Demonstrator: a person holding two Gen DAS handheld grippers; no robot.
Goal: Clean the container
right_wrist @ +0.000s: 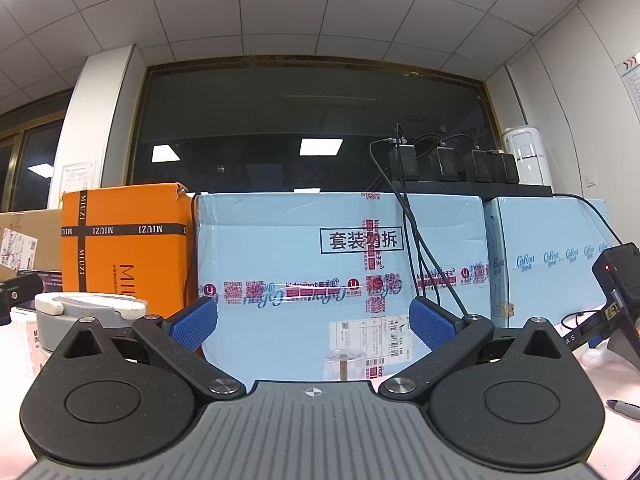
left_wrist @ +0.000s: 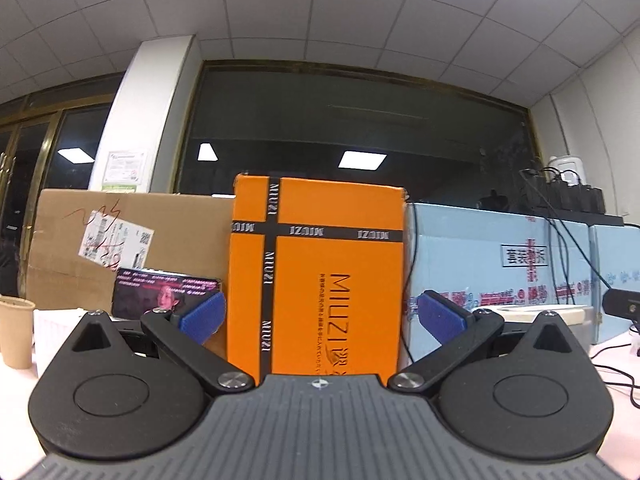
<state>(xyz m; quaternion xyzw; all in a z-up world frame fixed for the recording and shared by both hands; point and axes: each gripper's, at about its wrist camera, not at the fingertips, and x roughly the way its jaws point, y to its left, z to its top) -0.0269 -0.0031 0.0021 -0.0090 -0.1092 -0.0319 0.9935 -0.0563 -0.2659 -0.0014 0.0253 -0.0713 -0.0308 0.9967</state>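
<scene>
A grey container with a white and grey lid (right_wrist: 90, 310) stands on the table at the left of the right wrist view; its lid edge (left_wrist: 560, 314) shows at the right of the left wrist view, behind the finger linkage. My left gripper (left_wrist: 320, 320) is open and empty, facing an orange box. My right gripper (right_wrist: 314, 326) is also open and empty, facing a light blue carton. A small clear plastic cup (right_wrist: 345, 364) with something brown inside stands just ahead of the right gripper, between its fingers' line but apart from them.
An orange MIUZI box (left_wrist: 320, 276), a brown carton (left_wrist: 120, 240) and light blue cartons (right_wrist: 340, 264) wall off the back of the table. A paper cup (left_wrist: 16, 336) and a phone (left_wrist: 168, 298) are at the left. Cables (right_wrist: 420, 248), chargers, a black device (right_wrist: 618, 280) and a pen (right_wrist: 624, 408) lie at the right.
</scene>
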